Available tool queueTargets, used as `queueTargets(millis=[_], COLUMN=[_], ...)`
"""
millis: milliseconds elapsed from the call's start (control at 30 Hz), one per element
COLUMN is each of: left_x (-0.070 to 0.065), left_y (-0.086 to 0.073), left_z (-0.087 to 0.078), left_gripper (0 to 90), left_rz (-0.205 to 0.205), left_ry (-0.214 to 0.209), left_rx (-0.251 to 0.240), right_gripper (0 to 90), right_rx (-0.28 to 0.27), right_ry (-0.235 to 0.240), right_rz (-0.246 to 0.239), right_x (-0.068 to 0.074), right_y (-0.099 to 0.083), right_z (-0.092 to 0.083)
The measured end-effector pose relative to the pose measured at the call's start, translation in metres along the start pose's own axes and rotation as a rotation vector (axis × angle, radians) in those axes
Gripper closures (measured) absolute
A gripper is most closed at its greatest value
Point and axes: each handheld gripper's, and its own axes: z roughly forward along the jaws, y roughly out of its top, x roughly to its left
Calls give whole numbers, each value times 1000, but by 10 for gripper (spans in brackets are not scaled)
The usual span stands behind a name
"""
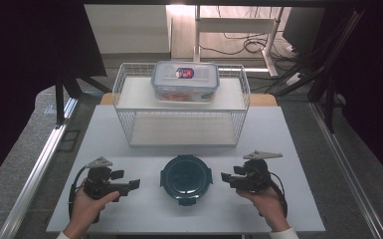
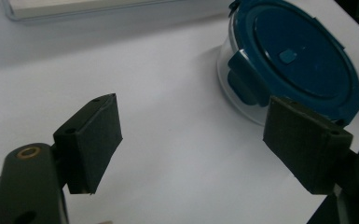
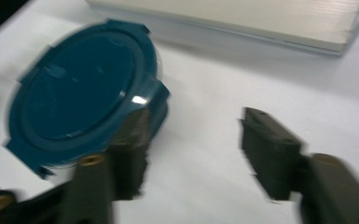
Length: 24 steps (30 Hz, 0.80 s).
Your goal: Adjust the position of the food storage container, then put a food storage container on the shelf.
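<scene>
Two grippers flank a round glass container with a dark teal clip lid (image 1: 186, 178), which sits on the white table (image 1: 139, 209) between them, in front of the wire shelf rack (image 1: 181, 117). Left gripper (image 1: 135, 183) rests beside the container, jaws apart with nothing between them. Right gripper (image 1: 225, 177) sits just beside the container's other side, its jaws parted and empty. A rectangular food box with a clear lid (image 1: 185, 81) stands on the rack's upper shelf.

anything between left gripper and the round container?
Nothing: bare white table separates the left gripper from the round blue-lidded container, per the high view and left gripper view.
</scene>
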Motion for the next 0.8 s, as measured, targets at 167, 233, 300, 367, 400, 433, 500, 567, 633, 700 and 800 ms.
queueTargets(millis=[167,233,300,367,400,433,500,567,633,700,800], left_x=[-3,-3,-6,-6,-7,-8,-9,-10,-10,-12,-13], left_y=[2,2,1,1,1,2,3,4,5,4,3], left_z=[-3,-5,-8,-7,-6,-5,-4,-3,1,5,7], left_gripper=[185,185,185,184,183,182,180,178,173,163,159], left_rz=[11,-5,8,14,17,18,20,20,21,20,23], left_ry=[-3,-15,-18,-15,-13,-16,-24,-25,-27,-22,-24], left_rx=[-15,-19,-28,-25,-18,-15,-19,-18,-7,9,20], right_gripper=[278,268,265,247,240,233,220,211,208,202,196], right_rx=[-5,-8,-27,-30,-29,-26,-18,-12,-5,1,5], right_ry=[56,85,108,99,93,93,92,100,105,114,125], right_rz=[24,39,63,49,45,48,47,42,45,51,36], right_x=[1,0,-1,-1,-1,0,0,2,2,2,5], right_y=[-1,-1,-1,0,0,0,-1,-2,-1,-2,-4], right_z=[1,1,-2,-3,-3,-2,0,2,4,8,11])
